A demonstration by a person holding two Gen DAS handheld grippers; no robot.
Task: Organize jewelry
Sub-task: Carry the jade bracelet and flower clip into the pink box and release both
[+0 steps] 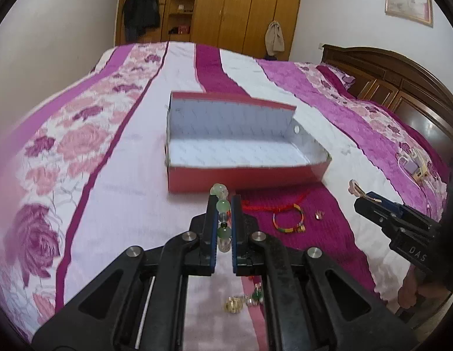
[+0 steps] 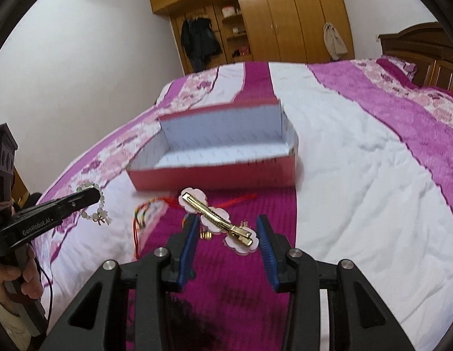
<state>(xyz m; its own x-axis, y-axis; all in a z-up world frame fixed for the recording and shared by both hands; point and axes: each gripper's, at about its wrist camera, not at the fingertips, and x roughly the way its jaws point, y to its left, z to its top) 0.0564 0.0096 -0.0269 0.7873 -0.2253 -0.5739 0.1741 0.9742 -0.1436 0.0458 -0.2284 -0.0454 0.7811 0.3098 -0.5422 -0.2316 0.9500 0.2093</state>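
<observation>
My left gripper is shut on a bracelet of green and clear beads, held above the bedspread just short of the open red box. From the right wrist view the same gripper shows at the left with the bead bracelet dangling from it. My right gripper grips a gold hair clip with pink flowers that lies slantwise between its blue pads, lifted off the bed. In the left wrist view this gripper is at the right, with the clip's pink flower poking past its tip.
On the magenta stripe lie a rainbow woven bracelet, a red cord, a small ring and, nearer, gold and green pieces. Chargers lie near the wooden headboard. A person's hand holds the left gripper.
</observation>
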